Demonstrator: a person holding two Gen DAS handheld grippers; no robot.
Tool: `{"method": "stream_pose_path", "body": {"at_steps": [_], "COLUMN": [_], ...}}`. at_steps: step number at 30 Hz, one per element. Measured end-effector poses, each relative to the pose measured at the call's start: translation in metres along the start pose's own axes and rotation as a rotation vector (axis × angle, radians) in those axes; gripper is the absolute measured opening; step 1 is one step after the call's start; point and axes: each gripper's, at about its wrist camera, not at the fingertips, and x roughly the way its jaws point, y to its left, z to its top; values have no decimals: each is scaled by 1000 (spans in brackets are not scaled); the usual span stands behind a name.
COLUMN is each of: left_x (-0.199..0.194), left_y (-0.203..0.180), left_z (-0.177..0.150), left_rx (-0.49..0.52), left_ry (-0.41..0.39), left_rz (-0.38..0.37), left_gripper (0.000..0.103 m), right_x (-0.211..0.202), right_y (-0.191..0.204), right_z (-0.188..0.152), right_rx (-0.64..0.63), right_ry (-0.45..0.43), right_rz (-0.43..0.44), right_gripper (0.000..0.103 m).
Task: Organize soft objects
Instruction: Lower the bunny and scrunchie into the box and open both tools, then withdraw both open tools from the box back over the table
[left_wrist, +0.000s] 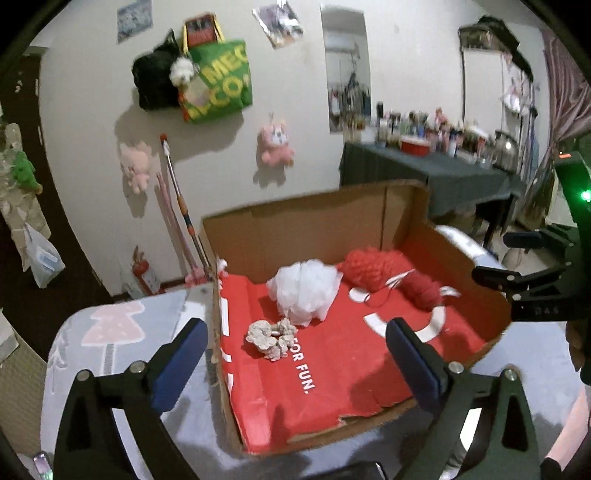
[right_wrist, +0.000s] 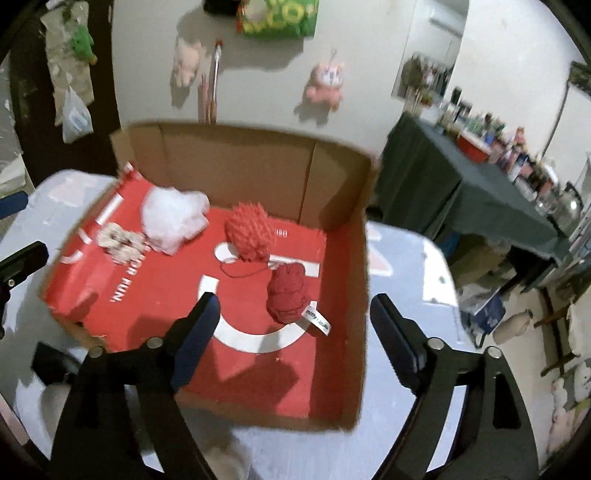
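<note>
1. Cardboard box (right_wrist: 332, 177) sits on the worktop (right_wrist: 406, 258).
2. Inside the box: white puff (right_wrist: 173, 218), red yarn ball (right_wrist: 251, 232), red plush (right_wrist: 288, 295), beige scrunchie (left_wrist: 271, 338).
3. Left tool (left_wrist: 295, 354) and right tool (right_wrist: 291, 332) gape empty above the box.

a pale wall (left_wrist: 303, 122) at the far side holds a green tote bag (left_wrist: 221, 85), a black bag (left_wrist: 155, 83) and two pink plush toys (left_wrist: 277, 142). a broom (left_wrist: 179, 206) leans against it. on the right, a dark-clothed table (left_wrist: 436, 173) is crowded with bottles.
</note>
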Motion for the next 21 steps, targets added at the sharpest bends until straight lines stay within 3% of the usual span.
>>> {"method": "stream_pose_path", "body": {"at_steps": [6, 14, 21], "left_x": [-60, -121, -143], "left_y": [-11, -32, -46], "left_z": [-19, -68, -112], "left_rx": [-17, -43, -73], "left_ry": [-142, -278, -321], "left_rz": [4, 15, 35], "left_gripper": [103, 103, 103], "right_x": [-77, -157, -183], "right_y": [15, 48, 64], "right_z": [-23, -94, -148], "right_rx": [-17, -15, 20], "right_ry": [-172, -390, -460], "right_rz": [25, 2, -10], "right_gripper": [89, 96, 98]}}
